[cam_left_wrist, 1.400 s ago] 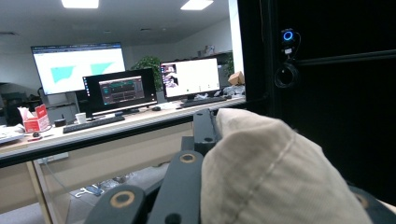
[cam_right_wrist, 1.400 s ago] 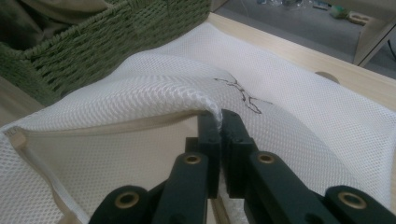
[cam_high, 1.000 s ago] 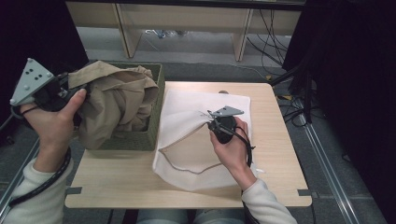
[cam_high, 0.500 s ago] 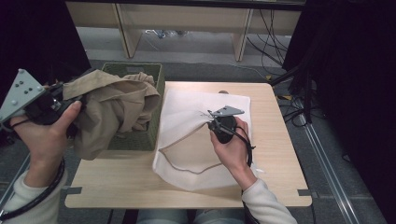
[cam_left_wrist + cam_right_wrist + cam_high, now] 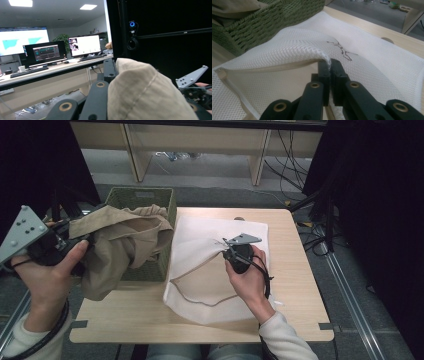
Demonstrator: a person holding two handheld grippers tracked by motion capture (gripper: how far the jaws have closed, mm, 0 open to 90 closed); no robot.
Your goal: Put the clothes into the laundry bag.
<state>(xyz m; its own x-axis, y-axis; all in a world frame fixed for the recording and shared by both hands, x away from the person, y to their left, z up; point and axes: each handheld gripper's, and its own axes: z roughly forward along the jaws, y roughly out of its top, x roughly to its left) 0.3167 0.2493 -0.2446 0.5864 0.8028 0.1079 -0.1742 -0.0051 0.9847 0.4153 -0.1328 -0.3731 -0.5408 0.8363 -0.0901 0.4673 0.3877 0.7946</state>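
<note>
Beige cloth (image 5: 122, 245) hangs from the left gripper (image 5: 75, 242), whose jaws are clamped on a fold of it. In the high view that gripper sits at 9 o'clock, off the table's left edge, held in the left hand (image 5: 47, 280). From the jaws the cloth stretches toward 3 o'clock, over the near rim of the green basket (image 5: 142, 200), with part of it still inside the basket and a loose flap drooping toward 6 o'clock in front of the basket's wall. In the left gripper view the cloth (image 5: 145, 92) bulges over the jaws and hides their tips.

White mesh bag (image 5: 210, 265) lies flat on the wooden table (image 5: 295, 270), just beside the basket at its 3 o'clock side. The right gripper (image 5: 231, 254) rests near the bag's middle, held by the right hand (image 5: 250, 280). In the right gripper view its jaws are closed on the bag's upper layer (image 5: 312, 50) and lift it, so the mouth gapes toward 9 o'clock. The basket (image 5: 274, 22) stands at 11 o'clock beyond the bag.
</note>
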